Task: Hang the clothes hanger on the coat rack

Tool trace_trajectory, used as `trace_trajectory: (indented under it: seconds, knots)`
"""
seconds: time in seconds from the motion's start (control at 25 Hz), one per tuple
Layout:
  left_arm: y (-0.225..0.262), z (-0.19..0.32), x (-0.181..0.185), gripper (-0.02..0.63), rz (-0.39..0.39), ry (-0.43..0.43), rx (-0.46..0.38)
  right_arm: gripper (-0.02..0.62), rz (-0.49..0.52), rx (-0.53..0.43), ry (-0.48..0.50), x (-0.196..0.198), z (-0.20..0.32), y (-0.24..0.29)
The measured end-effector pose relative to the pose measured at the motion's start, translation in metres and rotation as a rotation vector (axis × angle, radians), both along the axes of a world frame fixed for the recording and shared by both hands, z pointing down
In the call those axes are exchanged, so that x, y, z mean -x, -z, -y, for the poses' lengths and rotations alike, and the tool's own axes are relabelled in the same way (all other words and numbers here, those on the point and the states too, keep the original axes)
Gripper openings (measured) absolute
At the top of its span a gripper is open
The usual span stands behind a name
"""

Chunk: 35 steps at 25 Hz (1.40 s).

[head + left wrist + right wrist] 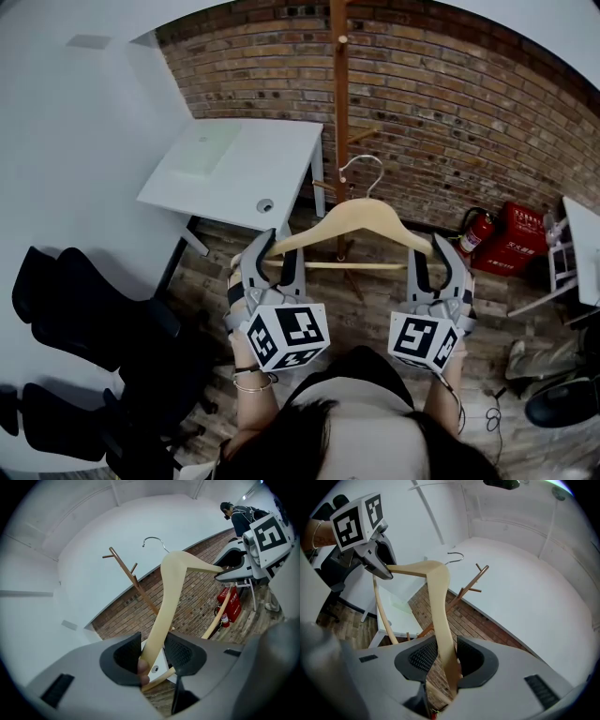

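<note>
Though metal-hooked, hanger (pixel 361 214) is pale wood.

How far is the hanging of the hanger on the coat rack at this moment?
Done: the wooden hanger is lifted, the left gripper shut on one end, the right gripper on the other. In hand: it is held roughly level before the coat rack. Left: its metal hook is not yet on the rack, so hooking and releasing remain.
</note>
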<state>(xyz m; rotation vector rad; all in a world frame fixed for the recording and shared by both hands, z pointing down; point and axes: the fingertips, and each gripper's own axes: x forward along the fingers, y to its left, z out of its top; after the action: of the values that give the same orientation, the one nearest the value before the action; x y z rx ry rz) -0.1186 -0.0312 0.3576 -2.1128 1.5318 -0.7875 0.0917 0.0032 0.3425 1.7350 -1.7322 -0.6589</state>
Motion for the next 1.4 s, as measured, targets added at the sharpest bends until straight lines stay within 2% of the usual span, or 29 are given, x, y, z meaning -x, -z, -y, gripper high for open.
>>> trace_trajectory:
  seconds: [0.4, 1.4]
  knots:
    - [0.000, 0.021, -0.001, 0.158, 0.000, 0.000, 0.006, 0.140, -0.003, 0.007, 0.005, 0.000, 0.022, 0.000]
    - [0.009, 0.114, -0.016, 0.158, 0.010, 0.002, -0.011, 0.140, -0.005, -0.010, 0.021, -0.016, 0.117, 0.008]
